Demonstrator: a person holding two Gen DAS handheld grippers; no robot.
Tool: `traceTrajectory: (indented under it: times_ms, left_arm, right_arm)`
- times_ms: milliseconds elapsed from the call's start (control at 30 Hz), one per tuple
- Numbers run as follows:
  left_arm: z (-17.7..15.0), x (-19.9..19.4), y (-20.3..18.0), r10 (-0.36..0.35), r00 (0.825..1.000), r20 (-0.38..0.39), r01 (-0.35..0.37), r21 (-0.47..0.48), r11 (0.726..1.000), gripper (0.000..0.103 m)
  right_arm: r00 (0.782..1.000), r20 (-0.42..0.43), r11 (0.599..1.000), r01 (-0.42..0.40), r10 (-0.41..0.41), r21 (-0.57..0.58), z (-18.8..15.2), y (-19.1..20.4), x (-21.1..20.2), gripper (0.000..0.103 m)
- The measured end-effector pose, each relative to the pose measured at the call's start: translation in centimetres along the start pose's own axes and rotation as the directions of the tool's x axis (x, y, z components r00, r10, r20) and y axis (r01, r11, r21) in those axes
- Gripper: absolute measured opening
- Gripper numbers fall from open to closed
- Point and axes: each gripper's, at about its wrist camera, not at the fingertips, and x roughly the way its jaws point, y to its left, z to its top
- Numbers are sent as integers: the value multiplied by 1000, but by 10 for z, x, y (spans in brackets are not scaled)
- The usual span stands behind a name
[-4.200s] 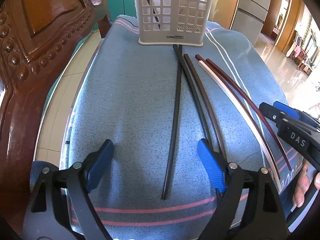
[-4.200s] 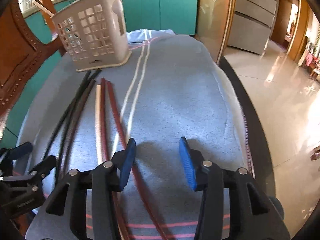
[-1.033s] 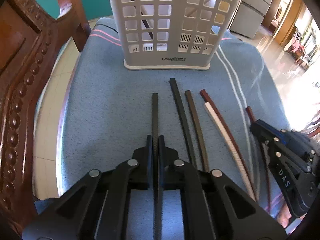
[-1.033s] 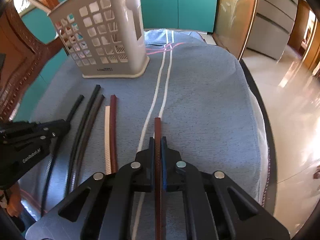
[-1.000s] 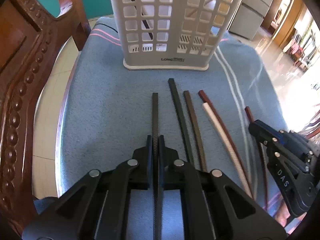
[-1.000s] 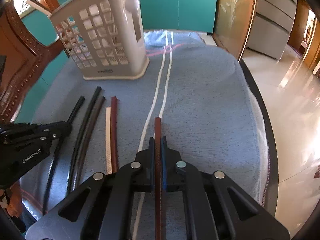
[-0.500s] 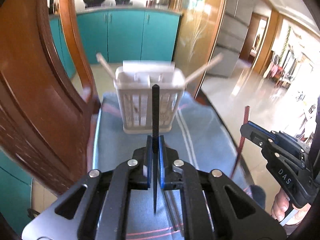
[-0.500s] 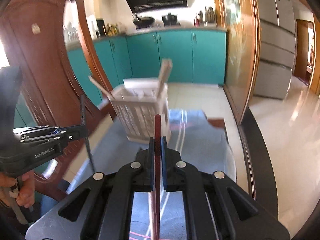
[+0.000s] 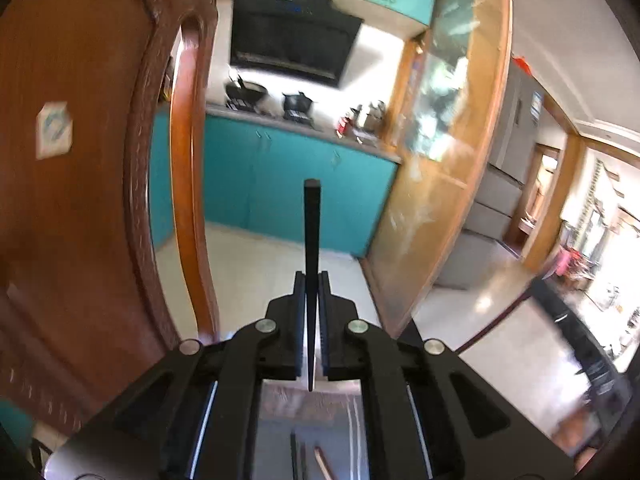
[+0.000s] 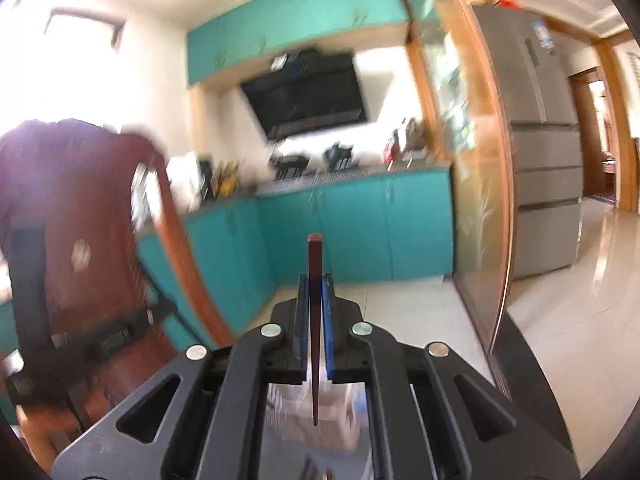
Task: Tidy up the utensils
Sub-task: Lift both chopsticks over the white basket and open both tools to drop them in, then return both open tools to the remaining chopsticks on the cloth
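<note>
Black chopstick (image 9: 311,240), slim, square-ended, matte, tapering, stands upright clamped in left claw (image 9: 311,280), raised before teal cabinets (image 9: 288,184). Reddish-brown chopstick (image 10: 315,276), same shape, glossy, clamped in right claw (image 10: 315,284). More sticks (image 9: 316,462) lie below on desk, blurred.

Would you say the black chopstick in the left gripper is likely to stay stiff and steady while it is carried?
Probably stiff: the black chopstick stands straight above the left gripper. Likely light, being thin. It may pivot or slip, since its smooth, tapering shaft is pinched at one spot.

Teal cabinets (image 9: 280,184), black range hood (image 9: 292,50), carved wooden chair (image 9: 80,200), grey fridge (image 10: 540,140)
</note>
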Motion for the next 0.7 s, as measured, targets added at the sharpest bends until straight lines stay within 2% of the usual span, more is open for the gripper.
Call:
traceTrajectory:
  times_ms: [67,133,233,367,533,600,667,700]
  left_arm:
    - [-3,17,-4,39,999,13,-39,3,999,7]
    - [-15,42,-6,64,998,-3,-64,13,998,7]
    - [-39,62,-7,73,995,-66,-71,45,997,7]
    - [-63,76,2,66,988,-141,-62,32,998,7]
    - [-71,69,4,78,988,-136,-69,70,995,8]
    - [-77,56,3,66,990,-128,-56,81,995,10]
    - [-83,49,-1,65,989,-130,-51,109,993,11]
    - [-87,44,-2,65,989,-131,-49,124,991,11]
  right_arm:
    - [1000,2,1000,18,-19,21,-5,-3,14,7]
    - [998,-52,999,32,-31,12,-24,-4,34,7]
    - [992,-118,999,39,-41,-20,-58,-2,49,7]
    - [987,-158,999,25,-29,-27,-75,-5,53,7]
    - [992,-123,998,22,-28,-52,-77,-6,22,13]
    - [996,-94,999,-10,6,-48,-79,-8,4,16]
    - [995,-62,996,-79,75,-50,-86,-11,-22,20]
    - [996,-58,995,-76,72,-67,-92,-11,-32,21]
